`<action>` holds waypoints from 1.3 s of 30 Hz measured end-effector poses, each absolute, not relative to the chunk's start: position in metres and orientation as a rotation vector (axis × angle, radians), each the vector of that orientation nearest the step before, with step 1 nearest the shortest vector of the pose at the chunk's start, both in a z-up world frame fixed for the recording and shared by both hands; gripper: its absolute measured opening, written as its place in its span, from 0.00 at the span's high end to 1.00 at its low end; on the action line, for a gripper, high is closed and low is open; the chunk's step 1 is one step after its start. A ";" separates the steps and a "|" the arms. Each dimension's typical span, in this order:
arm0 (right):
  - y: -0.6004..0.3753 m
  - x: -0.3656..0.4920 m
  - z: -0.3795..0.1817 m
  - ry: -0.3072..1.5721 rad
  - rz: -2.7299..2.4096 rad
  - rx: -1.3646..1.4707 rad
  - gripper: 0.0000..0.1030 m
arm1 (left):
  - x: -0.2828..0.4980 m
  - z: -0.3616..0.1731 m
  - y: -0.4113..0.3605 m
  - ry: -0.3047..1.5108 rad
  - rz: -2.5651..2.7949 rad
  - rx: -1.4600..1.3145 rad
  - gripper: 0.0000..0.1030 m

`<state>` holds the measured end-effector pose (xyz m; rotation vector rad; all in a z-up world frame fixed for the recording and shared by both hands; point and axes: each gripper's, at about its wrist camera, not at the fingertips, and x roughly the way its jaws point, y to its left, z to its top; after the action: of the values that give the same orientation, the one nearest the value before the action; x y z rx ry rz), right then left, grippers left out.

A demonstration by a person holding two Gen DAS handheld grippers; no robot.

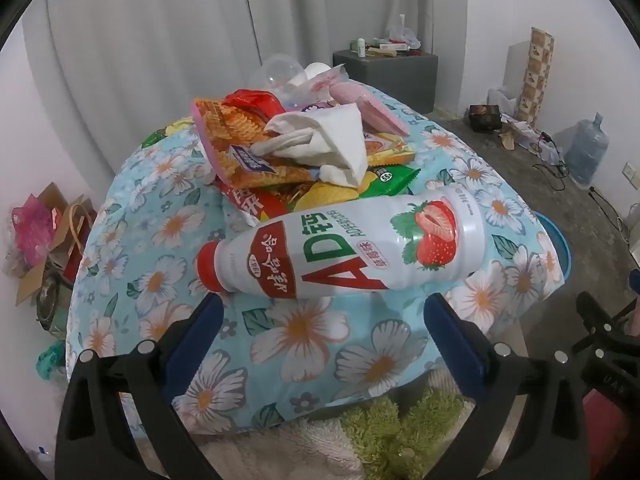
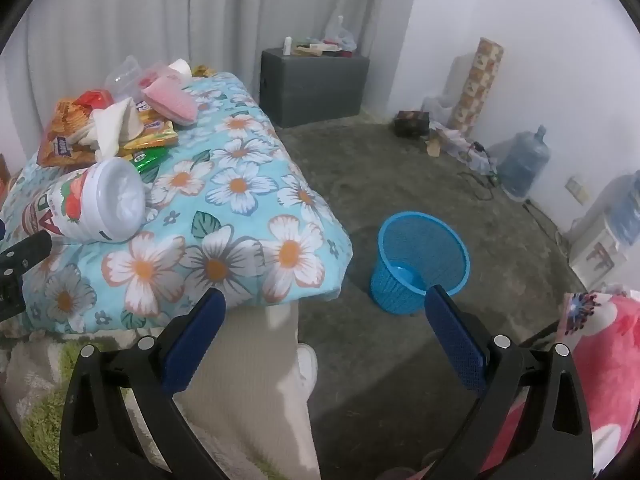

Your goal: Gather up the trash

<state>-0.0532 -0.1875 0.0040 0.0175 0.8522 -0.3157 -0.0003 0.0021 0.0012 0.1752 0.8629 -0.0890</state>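
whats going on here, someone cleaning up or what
A person with a gripper in each hand is clearing trash off a table covered by a floral cloth. The left gripper is open and lined up just short of a strawberry drink bottle lying on its side, not yet gripping it. Snack wrappers and a crumpled tissue are piled behind it. The right gripper is open and empty, above the floor near a blue basket.

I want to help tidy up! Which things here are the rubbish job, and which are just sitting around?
For the job:
strawberry drink bottle, lying on its side
snack wrappers
crumpled tissue
blue bin on the floor
left gripper and right gripper, both open and holding nothing

Just lying about:
water jug
grey box
patterned roll
flowery cloth
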 end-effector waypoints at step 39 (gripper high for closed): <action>-0.192 -0.053 0.015 0.852 -0.353 0.022 0.08 | -0.016 0.003 -0.021 0.836 -0.155 0.169 0.04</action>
<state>-0.0529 -0.1918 0.0147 0.0220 0.8525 -0.3529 -0.0164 -0.0211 0.0026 0.1690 0.8357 -0.1547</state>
